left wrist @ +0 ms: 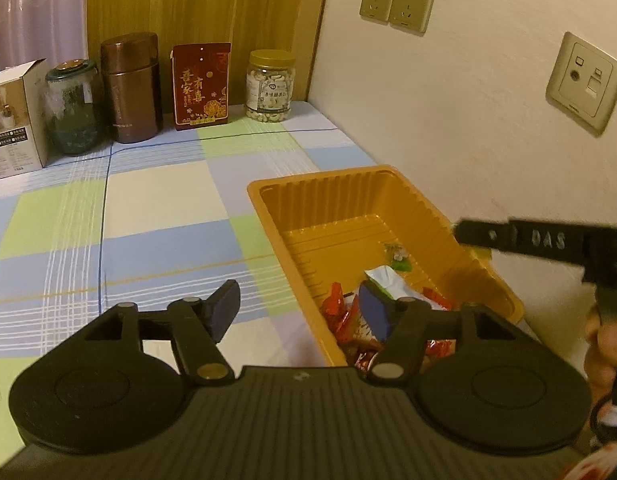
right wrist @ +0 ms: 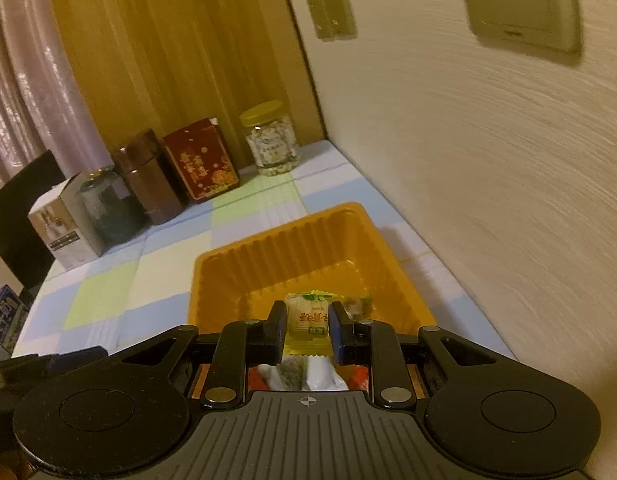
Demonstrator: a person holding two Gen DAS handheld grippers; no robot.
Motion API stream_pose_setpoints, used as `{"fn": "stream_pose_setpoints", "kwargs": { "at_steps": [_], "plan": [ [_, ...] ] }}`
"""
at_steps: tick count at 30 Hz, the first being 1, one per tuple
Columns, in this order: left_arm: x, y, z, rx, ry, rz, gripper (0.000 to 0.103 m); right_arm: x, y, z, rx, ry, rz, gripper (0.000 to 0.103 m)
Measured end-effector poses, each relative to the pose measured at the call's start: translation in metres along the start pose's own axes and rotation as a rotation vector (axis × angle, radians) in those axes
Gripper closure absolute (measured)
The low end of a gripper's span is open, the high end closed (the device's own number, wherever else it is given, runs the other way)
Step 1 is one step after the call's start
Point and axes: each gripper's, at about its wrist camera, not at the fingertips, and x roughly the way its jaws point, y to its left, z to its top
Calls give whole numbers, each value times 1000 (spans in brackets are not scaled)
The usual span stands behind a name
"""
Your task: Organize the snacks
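Note:
An orange plastic tray stands on the checked tablecloth by the wall and holds red snack packets, a white packet and a small green candy. My left gripper is open and empty, straddling the tray's near left rim. My right gripper is shut on a yellow snack packet and holds it above the tray. It also shows in the left wrist view over the tray's right rim.
A nut jar, a red box, a brown canister, a glass jar and a cardboard box line the back edge. The wall with sockets runs close along the right.

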Motion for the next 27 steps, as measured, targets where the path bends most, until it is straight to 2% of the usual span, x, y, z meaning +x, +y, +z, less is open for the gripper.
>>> {"fn": "stream_pose_setpoints", "kwargs": {
  "at_steps": [1,2,3,4,5,11,17,21,27],
  "plan": [
    [-1,1,-1,-4,0,3,39,1,2,2,-2,-2,21,80],
    [-1,2,-2,-9,1,5,37,1,3,3,0,-5,33,73],
    [-2,3,-3,-13,2,7,35,0,3,5,2,-15,37,65],
    [-2,5,-4,-17,4,10,34,-1,4,6,7,-27,37,49],
    [-3,5,-6,-18,3,16,33,-3,3,6,15,-38,38,44],
    [-16,9,-16,-23,-6,45,15,-17,-2,2,55,-53,7,44],
    [-35,10,-23,-51,0,46,5,-37,-7,-8,93,-27,-33,44],
    [-50,8,-27,-66,-6,50,0,-54,-4,-15,88,-13,-41,42],
    [-76,4,-33,-75,-19,55,0,-81,12,-27,23,-8,-57,37]
  ]
}}
